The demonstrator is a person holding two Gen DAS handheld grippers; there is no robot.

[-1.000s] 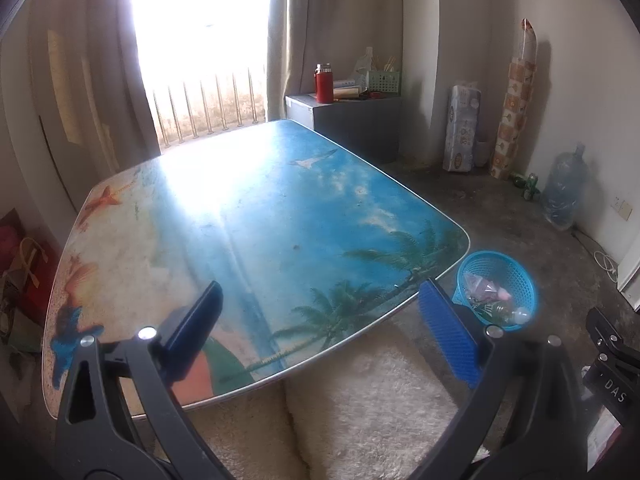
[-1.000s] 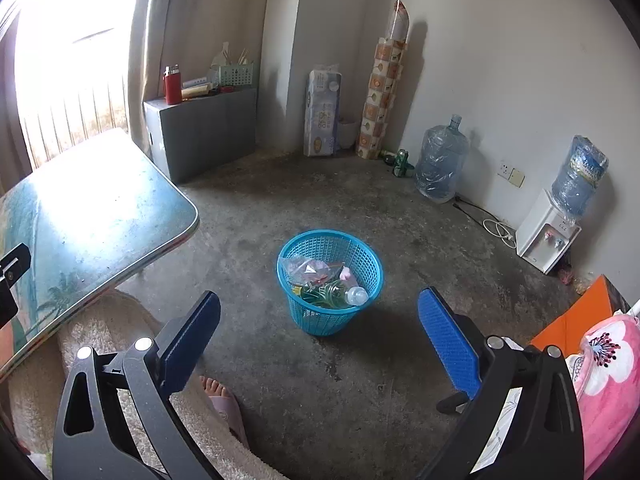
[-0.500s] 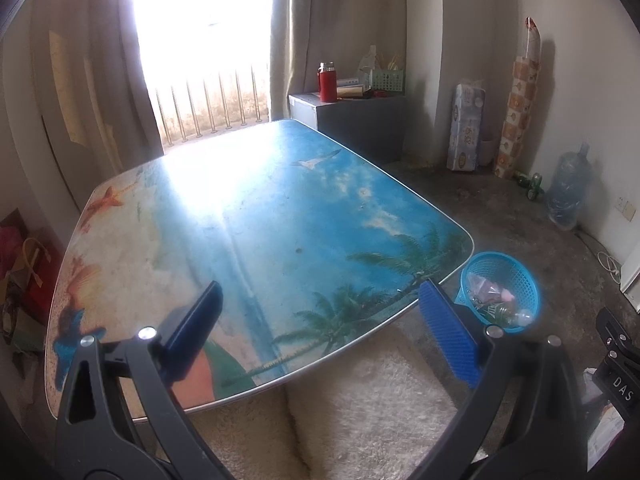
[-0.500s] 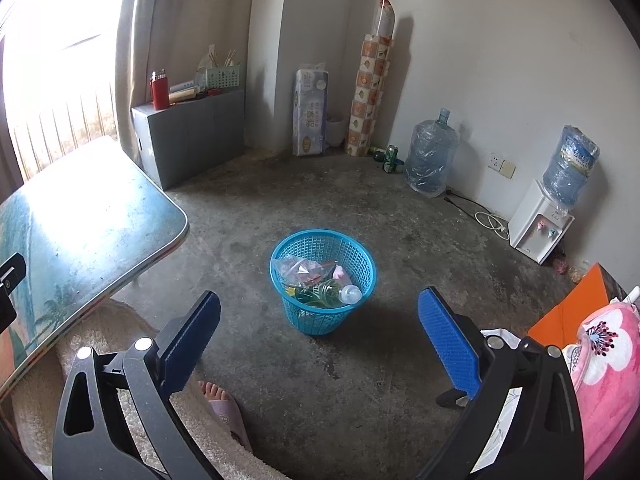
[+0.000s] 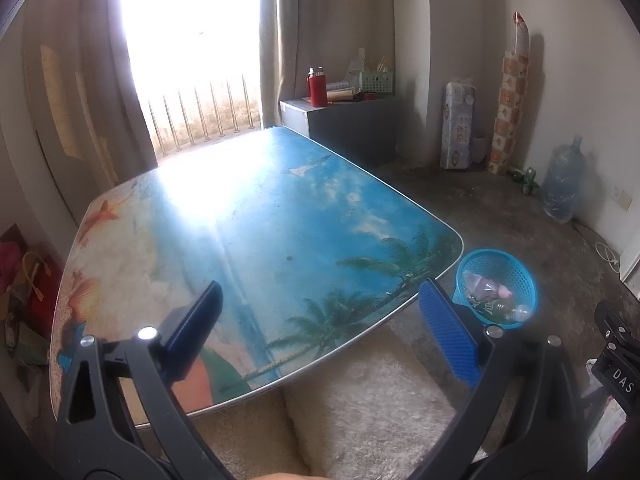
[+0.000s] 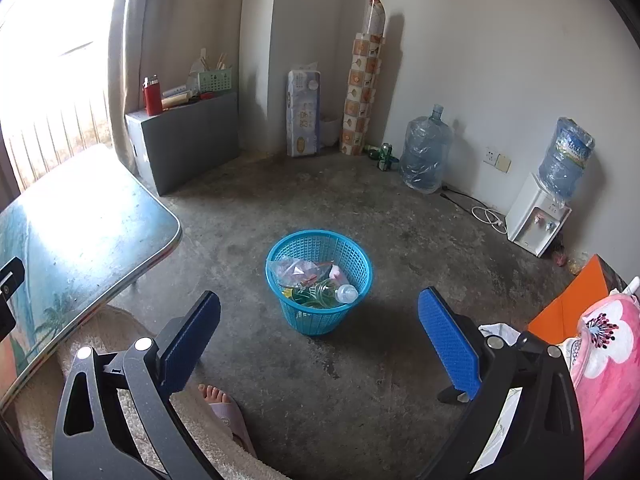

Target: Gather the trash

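A blue plastic basket (image 6: 320, 280) stands on the concrete floor, holding a clear bottle (image 6: 338, 292), a plastic bag and other trash. It also shows in the left wrist view (image 5: 496, 280), right of the table corner. My right gripper (image 6: 320, 332) is open and empty, raised above the floor in front of the basket. My left gripper (image 5: 320, 320) is open and empty, held over the near edge of the beach-print table (image 5: 248, 240). I see no loose trash on the tabletop.
A grey cabinet (image 6: 184, 140) with a red flask stands by the window. Water jugs (image 6: 426, 156), a dispenser (image 6: 536, 220) and cans line the right wall. A cream rug (image 5: 360, 408) lies under the table. A person's foot (image 6: 218, 400) is near my right gripper.
Both grippers have drifted back and slightly up, so the table and basket look a little farther away. Both stay open and empty.
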